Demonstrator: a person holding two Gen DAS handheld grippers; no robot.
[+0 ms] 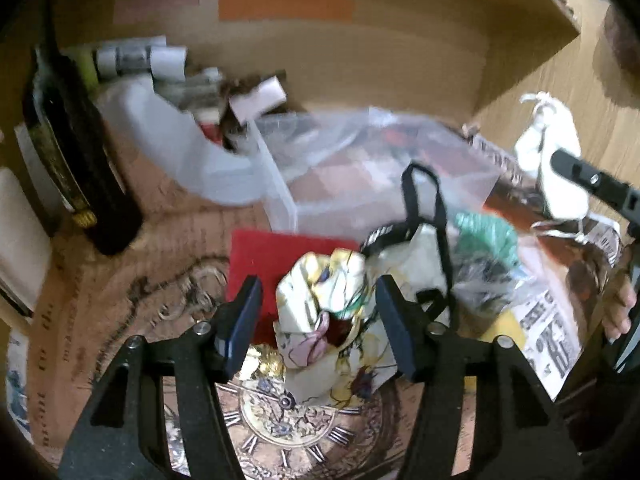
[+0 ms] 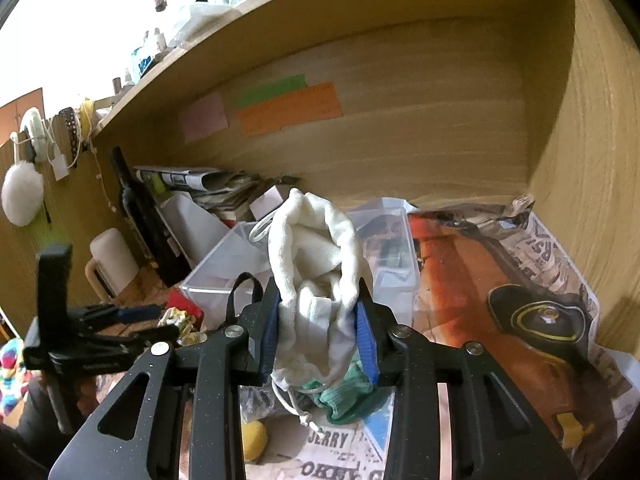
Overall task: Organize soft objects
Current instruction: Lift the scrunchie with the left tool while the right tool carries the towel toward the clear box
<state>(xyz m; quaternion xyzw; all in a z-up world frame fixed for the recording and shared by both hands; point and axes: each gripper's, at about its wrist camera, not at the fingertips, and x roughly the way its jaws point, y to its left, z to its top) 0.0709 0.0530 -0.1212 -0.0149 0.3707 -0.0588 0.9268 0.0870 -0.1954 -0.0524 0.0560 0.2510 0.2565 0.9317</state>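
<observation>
My left gripper [image 1: 318, 320] is open, its fingers on either side of a crumpled white and yellow patterned cloth [image 1: 328, 304] that lies on a red pad [image 1: 264, 256]. My right gripper [image 2: 318, 328] is shut on a white drawstring cloth bag [image 2: 316, 264] and holds it up above the desk; the bag also shows at the right of the left wrist view [image 1: 556, 160]. A green knitted piece [image 2: 344, 396] lies under it, and shows in the left wrist view [image 1: 486, 236]. A clear plastic box [image 2: 304, 264] stands just behind the bag.
A dark bottle [image 1: 76, 160], a white jug [image 1: 172, 140] and rolled papers [image 1: 140, 56] crowd the back left. A black-strapped bag [image 1: 424, 248] lies right of the patterned cloth. A yellow ball [image 2: 254, 438] lies on newspaper [image 2: 540, 280]. A wooden shelf wall [image 2: 400, 152] closes the back.
</observation>
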